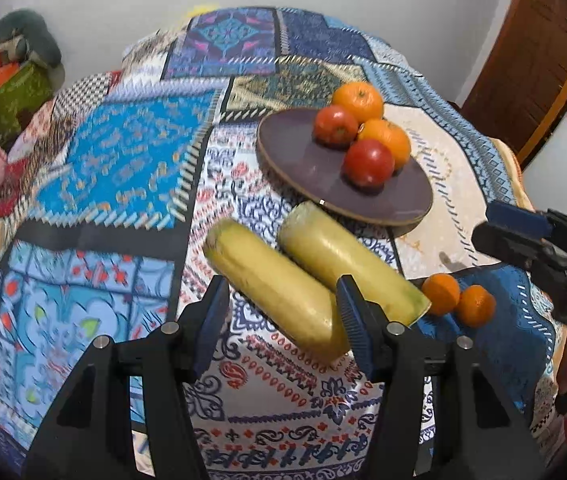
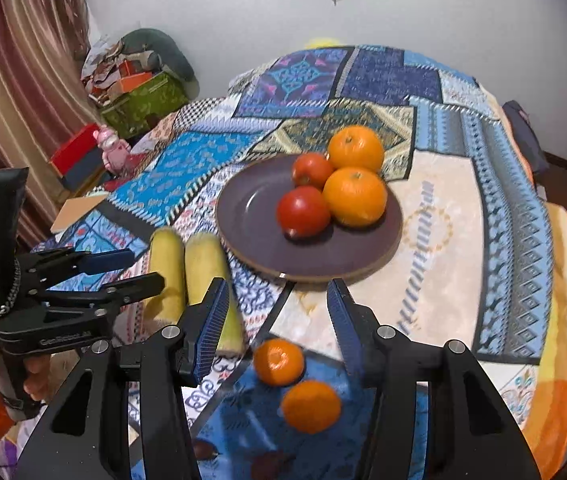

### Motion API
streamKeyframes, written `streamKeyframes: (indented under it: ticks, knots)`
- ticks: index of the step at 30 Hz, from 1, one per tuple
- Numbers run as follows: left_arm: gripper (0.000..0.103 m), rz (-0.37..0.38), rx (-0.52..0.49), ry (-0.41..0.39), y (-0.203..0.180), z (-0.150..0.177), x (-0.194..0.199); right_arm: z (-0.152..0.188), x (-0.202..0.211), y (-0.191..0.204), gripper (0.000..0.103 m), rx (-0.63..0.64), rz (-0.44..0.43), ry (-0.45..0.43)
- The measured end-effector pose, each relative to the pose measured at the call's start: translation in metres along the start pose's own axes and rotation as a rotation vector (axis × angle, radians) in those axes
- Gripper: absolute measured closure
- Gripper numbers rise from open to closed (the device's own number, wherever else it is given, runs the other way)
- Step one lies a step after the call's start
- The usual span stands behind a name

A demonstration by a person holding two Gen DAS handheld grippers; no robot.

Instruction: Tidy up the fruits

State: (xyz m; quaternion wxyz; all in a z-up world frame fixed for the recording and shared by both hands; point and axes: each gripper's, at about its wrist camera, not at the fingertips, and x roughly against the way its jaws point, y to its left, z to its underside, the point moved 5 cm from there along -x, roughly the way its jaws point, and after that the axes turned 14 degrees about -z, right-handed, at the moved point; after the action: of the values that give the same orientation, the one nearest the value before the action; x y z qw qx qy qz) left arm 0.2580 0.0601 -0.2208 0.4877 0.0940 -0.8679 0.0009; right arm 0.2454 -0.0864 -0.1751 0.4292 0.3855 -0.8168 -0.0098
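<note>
A dark purple plate (image 1: 295, 152) (image 2: 251, 216) on the patchwork cloth holds two oranges (image 1: 359, 100) (image 2: 355, 196) and two red tomatoes (image 1: 367, 162) (image 2: 303, 210). Two yellow cylindrical fruits (image 1: 275, 284) (image 2: 167, 264) lie side by side in front of the plate. Two small mandarins (image 1: 441, 294) (image 2: 279, 362) lie on the cloth to their right. My left gripper (image 1: 283, 320) is open, its jaws on either side of the near end of the nearer yellow fruit. My right gripper (image 2: 279, 316) is open and empty, just above the mandarins.
The table is covered with a patterned cloth (image 1: 123, 160) that drops off at the edges. A pink toy (image 2: 111, 148), boxes and a curtain stand at the far left. A brown door (image 1: 531, 64) is at the right.
</note>
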Motion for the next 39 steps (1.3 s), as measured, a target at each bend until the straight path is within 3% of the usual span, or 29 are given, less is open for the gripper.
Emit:
streamKeyframes:
  ticks: [10,19,24,31,39]
  knots:
    - [0.044,0.023,0.064,0.035,0.003,0.001,-0.018,0.009,-0.034,0.017,0.055,0.011,-0.048,0.067]
    - [0.049,0.039,0.073,0.019,0.033,0.008,-0.005,0.009,-0.067,0.033,0.055,0.052,-0.076,0.161]
    - [0.050,0.061,0.075,0.038,0.030,0.006,-0.011,0.013,-0.085,0.035,0.064,0.067,-0.056,0.210]
    - [0.052,0.059,0.064,0.060,0.017,0.002,-0.026,0.015,-0.083,0.034,0.066,0.060,-0.079,0.206]
    - [0.066,0.013,0.029,0.022,0.038,0.009,-0.009,0.018,-0.084,0.044,0.067,0.031,-0.118,0.216]
